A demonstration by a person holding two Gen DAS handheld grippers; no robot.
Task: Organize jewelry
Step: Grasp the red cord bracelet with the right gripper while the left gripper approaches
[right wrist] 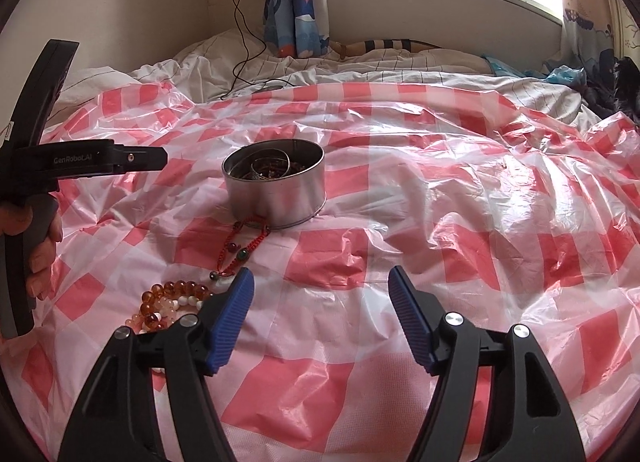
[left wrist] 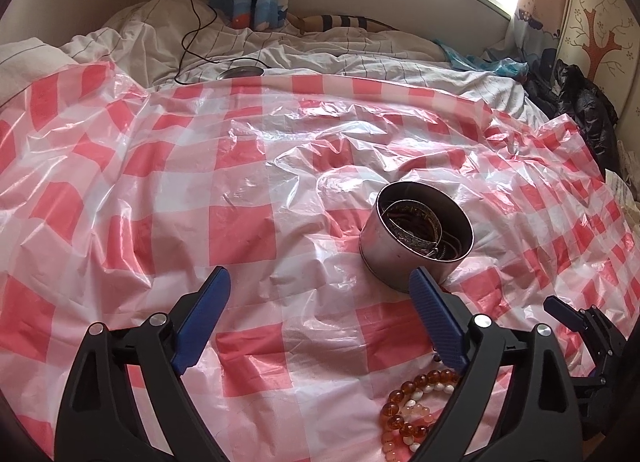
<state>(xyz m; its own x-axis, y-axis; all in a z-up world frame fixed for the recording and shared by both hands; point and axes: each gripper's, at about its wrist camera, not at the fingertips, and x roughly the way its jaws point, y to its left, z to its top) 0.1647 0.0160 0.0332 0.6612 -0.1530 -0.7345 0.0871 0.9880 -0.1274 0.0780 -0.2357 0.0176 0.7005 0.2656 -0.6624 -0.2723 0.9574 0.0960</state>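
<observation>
Amber and white bead bracelets point(right wrist: 172, 304) lie loose just left of our right gripper point(right wrist: 320, 286), near the metal tin point(right wrist: 276, 190). Both it and the left gripper point(left wrist: 320, 286) are spread, empty. Beads look slick, floppy; we'd pinch across one strand.

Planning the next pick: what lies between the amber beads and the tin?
In the right wrist view, a red cord necklace stretches from beside the beads up to the tin.
</observation>
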